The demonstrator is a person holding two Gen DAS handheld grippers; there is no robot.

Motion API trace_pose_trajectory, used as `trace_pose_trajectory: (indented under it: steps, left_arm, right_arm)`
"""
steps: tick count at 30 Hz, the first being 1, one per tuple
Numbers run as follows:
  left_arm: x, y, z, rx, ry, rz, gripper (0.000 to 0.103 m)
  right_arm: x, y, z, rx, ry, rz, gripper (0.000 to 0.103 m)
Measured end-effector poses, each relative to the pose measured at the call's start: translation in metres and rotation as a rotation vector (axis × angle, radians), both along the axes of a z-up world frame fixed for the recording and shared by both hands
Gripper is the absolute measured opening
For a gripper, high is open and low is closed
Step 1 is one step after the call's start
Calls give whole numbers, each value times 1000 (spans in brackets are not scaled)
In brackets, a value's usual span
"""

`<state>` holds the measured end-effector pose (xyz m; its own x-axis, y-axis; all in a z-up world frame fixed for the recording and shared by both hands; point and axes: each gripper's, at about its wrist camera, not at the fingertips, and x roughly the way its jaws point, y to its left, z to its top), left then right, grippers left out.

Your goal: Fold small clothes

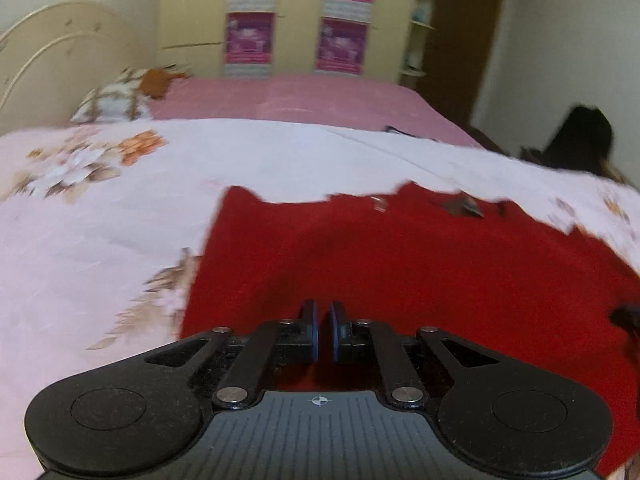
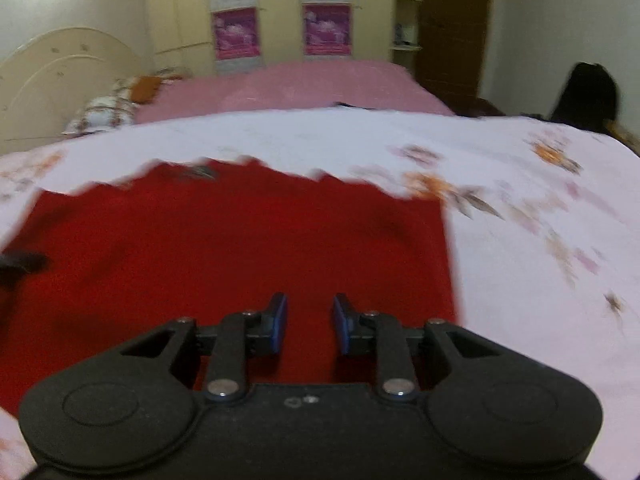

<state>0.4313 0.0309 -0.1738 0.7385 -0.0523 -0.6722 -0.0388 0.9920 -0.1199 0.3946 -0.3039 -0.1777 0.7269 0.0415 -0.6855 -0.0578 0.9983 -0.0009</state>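
Red cloth lies spread flat on the floral bedsheet, directly beneath both tools. Left hand-held gripper hovers over it with jaws nearly together, gripping nothing; right hand-held gripper hangs above, jaws parted, empty.

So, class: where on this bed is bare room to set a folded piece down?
Free: floral sheet left of the red garment, more to its right, and the pink cover beyond. Crowded: over the garment, with the left gripper and right gripper.

Floral sheet beside red garment seemingly lies unobstructed.
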Motion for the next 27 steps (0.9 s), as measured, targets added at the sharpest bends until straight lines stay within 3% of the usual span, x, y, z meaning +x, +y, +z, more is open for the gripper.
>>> trace_pose_trajectory:
  steps: [2,5,6,8,13,16,19,21,27]
  left_arm:
    - [0,4,-2,14,1,7,4]
    - [-5,10,5,-2,23,46,4]
    - [-10,10,9,-12,23,60,4]
    - [-26,4,16,2,-1,42,4]
    - [-64,-16,17,-8,7,-40,4]
    - [-75,-19,3,30,37,-51,4]
    - [-85,-10,-1,42,15,-63,4]
    - [-86,-4,0,56,25,-60,4]
    - [-103,12,-2,67,27,-37,4]
  right_arm:
    - [0,-11,3,11,10,-23,12]
    - [-3,-7,5,-18,22,-37,12]
    - [-6,-6,8,-10,24,-47,14]
    - [-21,-1,18,17,-3,-44,28]
    - [-50,29,28,21,-26,28,25]
    - [-60,43,19,-16,3,56,25]
    - [-66,39,-1,-80,64,34,25]
    - [-77,28,-7,-132,30,20,29]
    - [-84,0,-6,-112,50,-50,32]
